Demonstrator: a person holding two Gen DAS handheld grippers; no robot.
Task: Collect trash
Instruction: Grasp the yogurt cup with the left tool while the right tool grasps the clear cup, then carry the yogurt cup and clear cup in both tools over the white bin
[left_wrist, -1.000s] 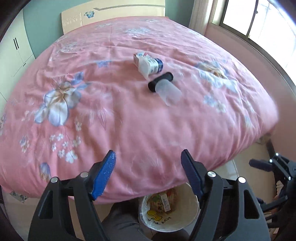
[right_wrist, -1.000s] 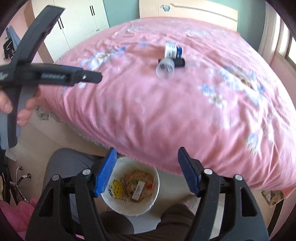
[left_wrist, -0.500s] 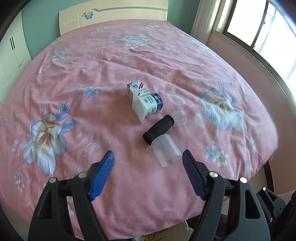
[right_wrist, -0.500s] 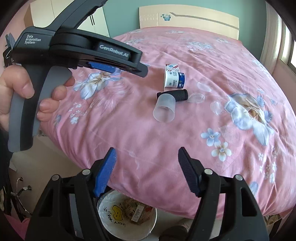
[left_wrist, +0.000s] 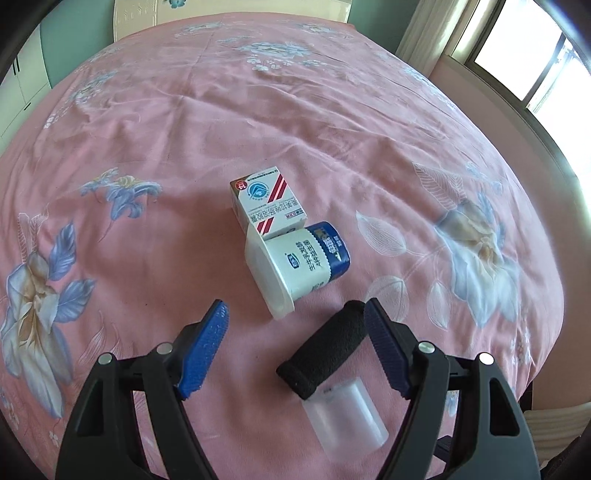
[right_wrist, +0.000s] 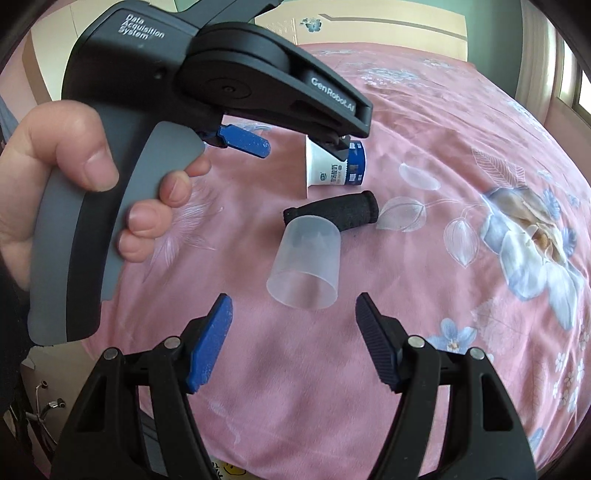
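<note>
Across the pink floral quilt (left_wrist: 258, 110), soft and creased, the trash lies clustered: a glossy white-and-blue yogurt cup (left_wrist: 295, 258) on its side touching a small cardboard box (left_wrist: 266, 203), a black foam cylinder (left_wrist: 328, 347), and a translucent plastic cup (right_wrist: 303, 266). Left gripper (left_wrist: 295, 332) and right gripper (right_wrist: 293, 325) both hover with ribbed blue fingers spread wide, holding nothing.

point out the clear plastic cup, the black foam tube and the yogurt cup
clear plastic cup (right_wrist: 303, 266), right wrist view, side wall
black foam tube (right_wrist: 334, 213), right wrist view, middle
yogurt cup (left_wrist: 303, 260), left wrist view, white label
</note>
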